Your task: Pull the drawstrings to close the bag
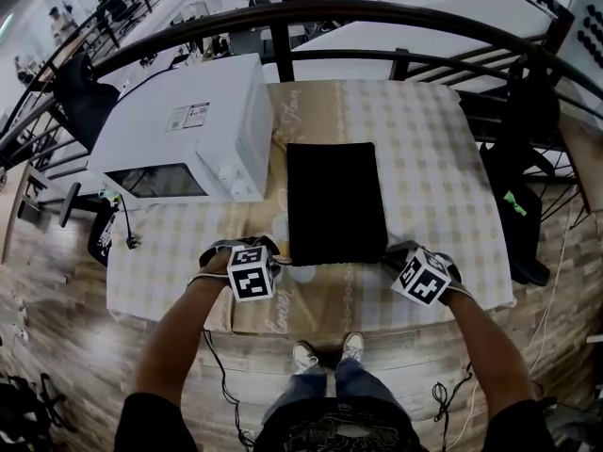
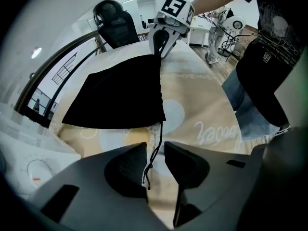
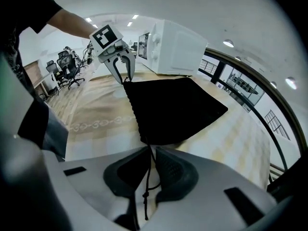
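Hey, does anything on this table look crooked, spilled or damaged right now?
Nothing stands out. The black bag lies flat and square on the checked tablecloth, the microwave stands upright beside it, and nothing is spilled or torn that I can see.

A black cloth bag (image 1: 336, 202) is lying flat on the table at the centre of the head view. It is a plain upright rectangle, with its mouth edge facing the bottom of the frame. The thin black left drawstring (image 2: 160, 137) is trailing from one mouth corner. Its knotted end is hanging slack between the parted jaws of the left hand-held gripper (image 2: 155, 144). The right drawstring (image 3: 149, 170), also knotted, is being pinched by the right hand-held gripper (image 3: 152, 148).
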A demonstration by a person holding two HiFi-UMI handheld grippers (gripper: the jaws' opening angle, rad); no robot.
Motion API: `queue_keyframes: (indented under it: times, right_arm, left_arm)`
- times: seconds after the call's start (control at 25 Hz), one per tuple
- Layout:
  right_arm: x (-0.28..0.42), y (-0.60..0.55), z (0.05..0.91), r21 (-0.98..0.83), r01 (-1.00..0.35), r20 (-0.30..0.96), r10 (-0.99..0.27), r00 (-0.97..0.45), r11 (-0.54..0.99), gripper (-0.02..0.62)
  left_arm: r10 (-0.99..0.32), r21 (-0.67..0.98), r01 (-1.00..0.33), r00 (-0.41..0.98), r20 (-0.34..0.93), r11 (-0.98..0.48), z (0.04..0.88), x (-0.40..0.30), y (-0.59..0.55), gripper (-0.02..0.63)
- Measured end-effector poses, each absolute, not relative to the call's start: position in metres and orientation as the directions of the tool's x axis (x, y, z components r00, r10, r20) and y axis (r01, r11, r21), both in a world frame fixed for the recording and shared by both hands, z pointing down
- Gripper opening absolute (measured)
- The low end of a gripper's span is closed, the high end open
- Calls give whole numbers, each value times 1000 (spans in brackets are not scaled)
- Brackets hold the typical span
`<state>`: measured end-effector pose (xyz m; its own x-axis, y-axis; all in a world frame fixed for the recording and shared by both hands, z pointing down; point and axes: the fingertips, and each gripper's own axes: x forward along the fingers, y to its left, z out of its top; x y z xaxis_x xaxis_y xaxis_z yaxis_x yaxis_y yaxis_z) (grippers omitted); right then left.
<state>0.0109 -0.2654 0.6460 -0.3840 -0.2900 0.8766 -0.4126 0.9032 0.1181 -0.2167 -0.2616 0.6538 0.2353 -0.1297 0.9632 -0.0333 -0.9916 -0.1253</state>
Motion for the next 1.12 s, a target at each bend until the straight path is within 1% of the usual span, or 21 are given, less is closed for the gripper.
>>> queue_keyframes:
  times: [0.24, 0.44, 0.8, 0.92, 1.12]
  right_arm:
    - [9, -261, 648, 121, -394, 879, -282, -384, 911, 32]
    - [8, -258, 650, 110, -379, 886, -263, -383, 919, 28]
    - [7, -255, 648, 93, -385, 881, -257, -398, 918, 26]
    - [7, -255, 647, 90, -392, 877, -259, -405, 915, 26]
    - [7, -254, 649, 87, -398, 876, -260, -406, 913, 25]
  left_arm:
    - [-127, -117, -56, 235, 964, -992, 654, -216, -261, 123]
    - [-129, -117, -65, 234, 964, -991, 655, -217, -259, 114]
    - [-108, -100, -48, 217, 970, -994, 657, -216, -253, 68]
    - [-100, -88, -62, 216, 971, -994, 657, -215, -251, 44]
    - [-85, -64, -117, 188, 978, -991, 660, -216, -252, 40]
